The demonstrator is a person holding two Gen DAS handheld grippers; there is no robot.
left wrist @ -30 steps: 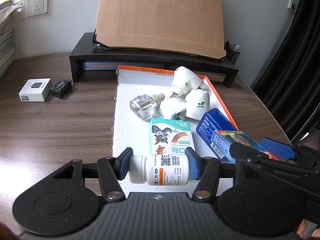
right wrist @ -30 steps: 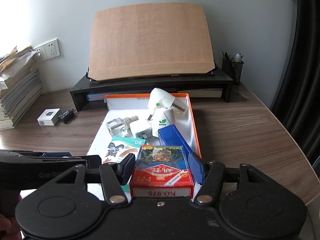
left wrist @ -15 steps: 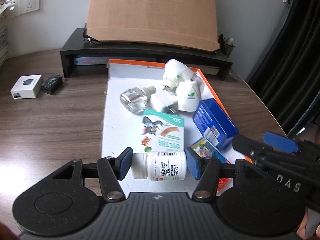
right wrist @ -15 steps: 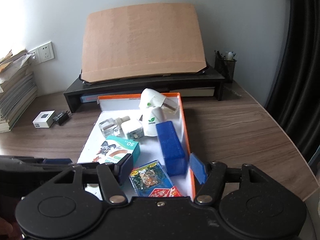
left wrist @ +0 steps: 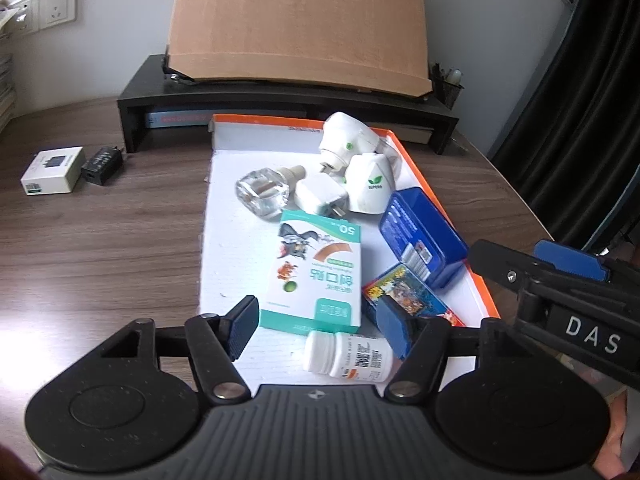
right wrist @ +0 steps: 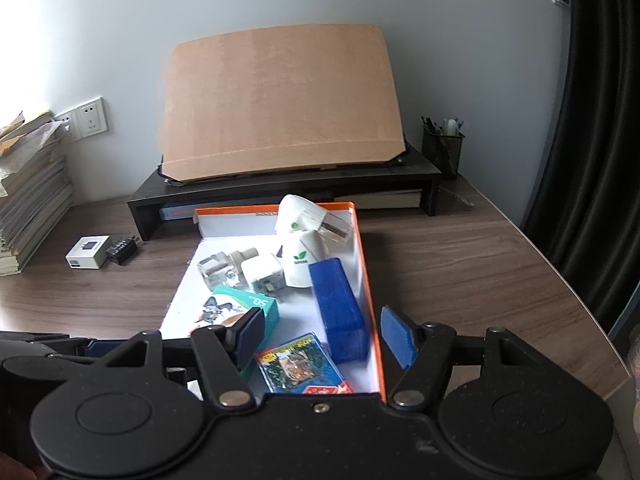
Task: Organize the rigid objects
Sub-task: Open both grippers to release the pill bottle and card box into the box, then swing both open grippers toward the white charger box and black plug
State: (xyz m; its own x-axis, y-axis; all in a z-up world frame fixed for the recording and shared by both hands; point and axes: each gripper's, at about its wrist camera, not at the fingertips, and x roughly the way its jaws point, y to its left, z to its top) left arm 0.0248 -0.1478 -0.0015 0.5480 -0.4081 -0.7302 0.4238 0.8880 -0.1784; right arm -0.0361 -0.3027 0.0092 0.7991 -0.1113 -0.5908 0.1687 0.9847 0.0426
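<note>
In the tray [left wrist: 424, 184], the left gripper [left wrist: 318, 330] is opening, its jaws clear of the pill bottle [left wrist: 347, 357] lying at the near edge, while the right gripper [right wrist: 320, 336] opens wide over the card pack [right wrist: 298, 364], gripping nothing, with the blue box [right wrist: 338, 308] beyond.

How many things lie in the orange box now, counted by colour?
White: 4 (two plug-in devices, charger plug, pill bottle)
Blue: 1 (case)
Clear: 1 (glass bottle)
Green and white: 1 (plaster carton)
Multicoloured: 1 (card pack)
Total: 8
</note>
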